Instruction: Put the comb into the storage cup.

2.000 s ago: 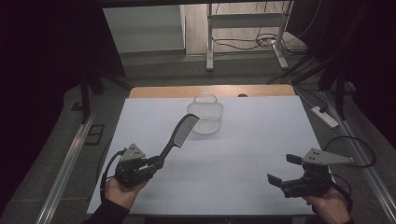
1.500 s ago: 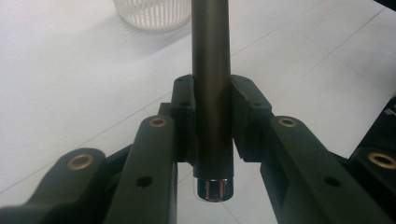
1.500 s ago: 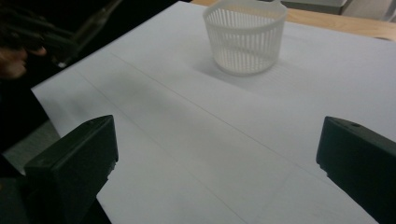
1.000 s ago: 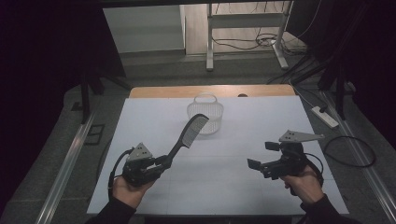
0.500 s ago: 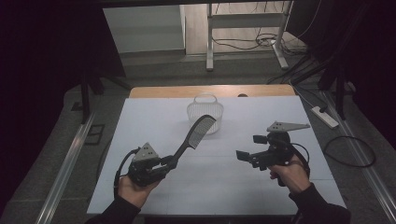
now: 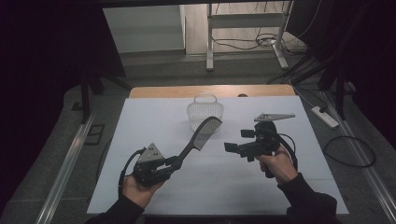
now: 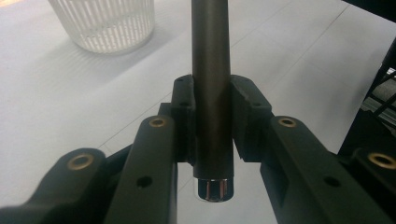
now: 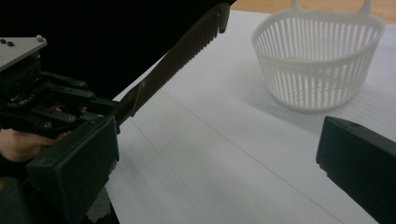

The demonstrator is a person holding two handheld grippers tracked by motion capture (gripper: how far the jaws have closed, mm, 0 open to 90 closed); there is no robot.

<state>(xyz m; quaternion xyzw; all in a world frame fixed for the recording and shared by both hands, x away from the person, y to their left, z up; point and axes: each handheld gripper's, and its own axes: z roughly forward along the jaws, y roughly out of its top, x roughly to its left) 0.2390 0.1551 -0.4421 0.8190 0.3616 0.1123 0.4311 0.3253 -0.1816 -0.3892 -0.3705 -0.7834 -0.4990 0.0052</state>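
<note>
left gripper view is showing the left gripper point(image 7: 212, 135) with its fingers point(image 7: 183, 112) clamping the round handle of the dark comb point(image 7: 211, 70), the chrome end cap poking out just below the pads. that grip is looking the same as in the earlier frames, and the comb is rising from it at a slant, off the table point(image 6: 154, 116), with its toothed head near the white basket point(image 6: 205, 111) but not over it.

right gripper view is showing what is changing: the right gripper point(image 8: 217, 158), fingers point(image 8: 74, 172) well apart and holding nothing, is now looking straight at the comb and the left gripper from close by. two seconds ago it was sitting low at the near right corner of the table; in the high view the right gripper point(image 6: 237, 140) is now standing near the middle, just beside the comb's head, its open fingers turned toward it.

judging from that, a handover or a two-handed hold on the comb is being set up, probably before it goes to the basket. the right fingers are not touching the comb yet; they are needing to line up around the thin shaft before closing.
</note>
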